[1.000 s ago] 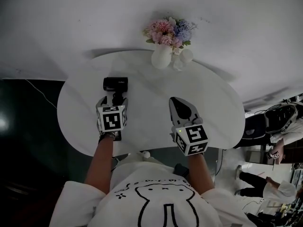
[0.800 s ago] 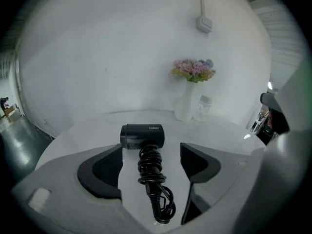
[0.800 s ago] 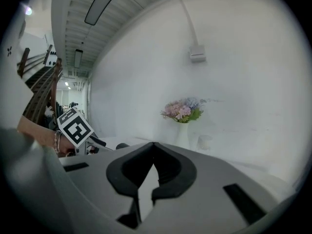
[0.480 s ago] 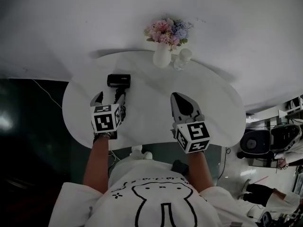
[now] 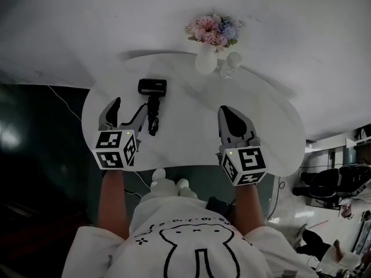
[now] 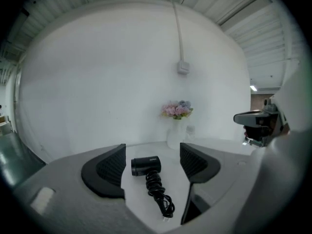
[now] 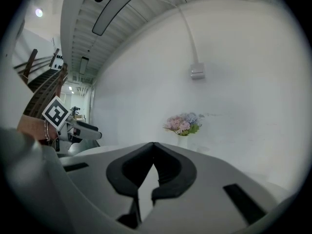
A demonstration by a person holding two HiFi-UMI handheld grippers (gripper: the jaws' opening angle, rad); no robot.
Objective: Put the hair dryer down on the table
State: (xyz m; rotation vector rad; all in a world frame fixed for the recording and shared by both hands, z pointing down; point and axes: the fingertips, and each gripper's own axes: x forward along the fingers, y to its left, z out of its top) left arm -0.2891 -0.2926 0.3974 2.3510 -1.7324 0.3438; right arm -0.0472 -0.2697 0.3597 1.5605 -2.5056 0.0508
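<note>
A black hair dryer (image 5: 152, 88) lies on the white round table (image 5: 191, 132), its coiled cord (image 5: 153, 116) trailing toward me. In the left gripper view the hair dryer (image 6: 145, 165) rests on the table beyond the jaws, with the cord (image 6: 159, 193) running back between them. My left gripper (image 5: 124, 112) is open and holds nothing, pulled back to the near left of the dryer. My right gripper (image 5: 235, 123) is shut and empty over the table's right half. Seen from its own camera, the right gripper (image 7: 153, 146) has its jaw tips touching.
A white vase of pink and blue flowers (image 5: 210, 45) stands at the table's far edge with a small white bottle (image 5: 231, 64) beside it. A white wall lies behind the table. Dark floor runs along the left; office chairs (image 5: 330, 181) are at the right.
My left gripper has opened, let go of the hair dryer and drawn back toward me and to the left. The dryer now lies free on the table. The right gripper stayed shut.
</note>
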